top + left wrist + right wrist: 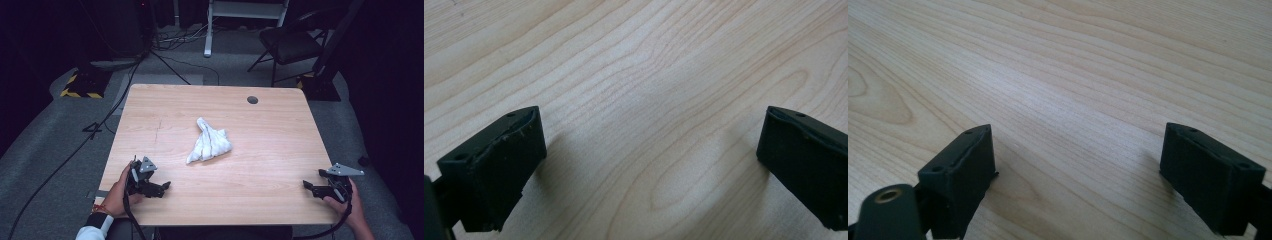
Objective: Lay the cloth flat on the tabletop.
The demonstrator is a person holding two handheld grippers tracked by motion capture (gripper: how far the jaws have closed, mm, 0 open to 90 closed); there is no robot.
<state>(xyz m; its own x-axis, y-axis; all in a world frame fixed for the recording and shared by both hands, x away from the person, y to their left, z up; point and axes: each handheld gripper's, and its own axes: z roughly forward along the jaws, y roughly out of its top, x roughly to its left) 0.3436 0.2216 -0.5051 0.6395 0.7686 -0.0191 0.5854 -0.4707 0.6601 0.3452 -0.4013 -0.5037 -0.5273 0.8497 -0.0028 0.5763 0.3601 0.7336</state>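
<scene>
One white cloth (209,143), crumpled into a rough triangular heap, lies near the centre of the wooden counter (270,150), narrow end pointing away from the person. One dark round hole (252,100) sits in the counter near its far edge, right of centre. Nothing else lies on the wood.

Two grippers, one per hand. Left gripper (165,186) is at the near-left corner of the counter, held low over the wood, fingers pointing right toward the middle. The person's left hand (120,192) wraps its body from behind, w/ a white sleeve cuff at the wrist and a cable trailing down toward the bottom edge. Grey three-cornered plate on top tilts toward the camera.

Right gripper (306,185) is at the near-right corner, fingers pointing left, so the two face each other across the counter. Right hand (350,205) grips it from below/behind; its grey plate lies roughly flat.

Cloth is well apart from both grippers, roughly btwn them but farther up the counter.

In the left gripper view, the left gripper (651,165) has its fingers (499,170) spread wide, bare wood grain btwn them, holding nothing. In the right gripper view, the right gripper (1078,175) also has its fingers (963,175) wide apart and empty, close above the wood.
</scene>
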